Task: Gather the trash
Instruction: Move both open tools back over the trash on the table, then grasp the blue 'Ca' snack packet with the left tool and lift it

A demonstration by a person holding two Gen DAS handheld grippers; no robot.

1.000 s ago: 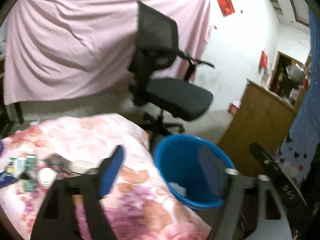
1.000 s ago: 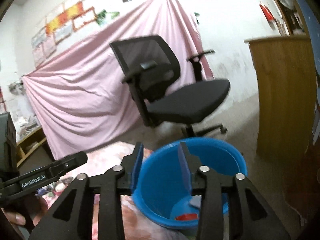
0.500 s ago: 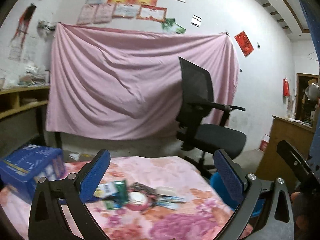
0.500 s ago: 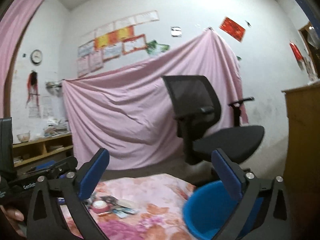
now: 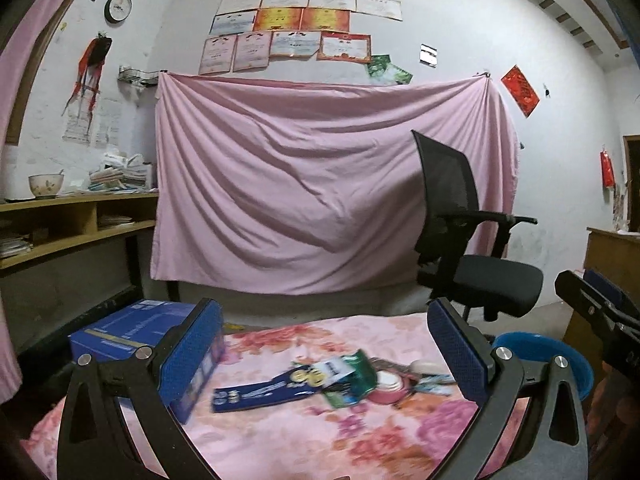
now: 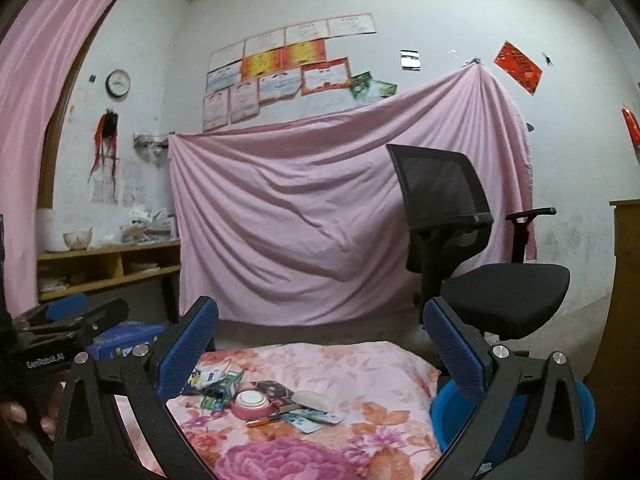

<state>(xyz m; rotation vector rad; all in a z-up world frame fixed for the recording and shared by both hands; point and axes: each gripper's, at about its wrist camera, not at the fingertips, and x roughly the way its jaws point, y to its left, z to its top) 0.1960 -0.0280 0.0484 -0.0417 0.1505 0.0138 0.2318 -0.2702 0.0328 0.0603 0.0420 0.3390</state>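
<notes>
while both tools pointed across the pink floral cloth-covered table (image 5: 320,432), the left gripper (image 5: 326,350) stood with its blue-padded jaws spread wide and nothing between them, having just been opening; the right gripper (image 6: 322,346) likewise had its jaws wide apart and empty after just opening; the trash lay in a loose cluster toward the middle of the table: a dark blue flat wrapper (image 5: 260,394) to the left, a crumpled green and white packet (image 5: 348,376) just beside it, a round pink lidded jar (image 6: 252,402) touching the litter, a white oblong bar (image 6: 314,400) and an orange pen (image 6: 264,421) nearer; a blue cardboard box (image 5: 132,332) sat at the far left of the table; the round blue plastic basin (image 6: 584,404) stood off the table's right edge, low; a black mesh office chair (image 6: 460,240) stood beyond, before a hung pink sheet (image 5: 300,184).
</notes>
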